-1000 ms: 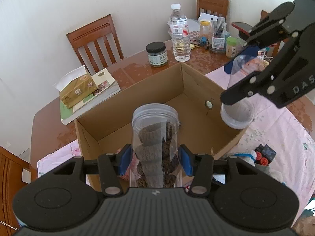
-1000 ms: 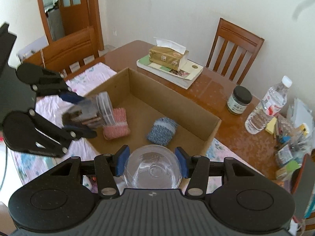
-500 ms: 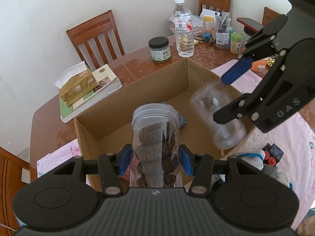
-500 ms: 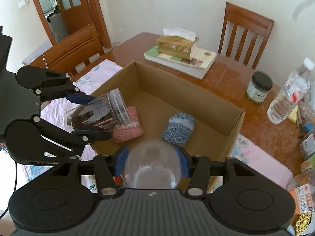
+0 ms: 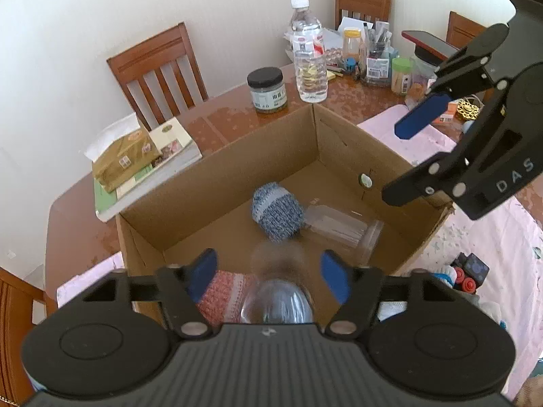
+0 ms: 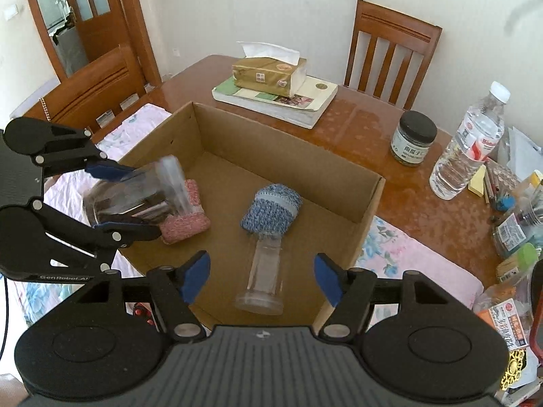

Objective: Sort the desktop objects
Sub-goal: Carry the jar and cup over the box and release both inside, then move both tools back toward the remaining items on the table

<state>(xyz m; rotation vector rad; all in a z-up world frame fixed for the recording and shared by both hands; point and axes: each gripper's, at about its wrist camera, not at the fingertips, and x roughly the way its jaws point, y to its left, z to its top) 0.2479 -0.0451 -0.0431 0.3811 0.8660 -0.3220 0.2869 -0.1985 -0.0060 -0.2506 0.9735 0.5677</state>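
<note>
My left gripper hangs over the near end of the cardboard box, its jaws opening. A clear jar of dark brown pieces is between them, blurred and free of both pads. The right wrist view shows the same jar tilted between the left gripper's fingers. My right gripper is opening too, with nothing between its pads. Below it an empty clear jar lies on its side on the box floor. Its closed end touches a blue knitted roll.
A pink knitted roll lies in the box by the left wall. Behind the box are a tissue pack on books, a black-lidded jar, a water bottle and desk clutter. Small toys lie on the pink cloth.
The right gripper opened and let go of the empty jar, which now lies in the box. The left jaws have spread apart and the jar of brown pieces has slipped down, blurred.
</note>
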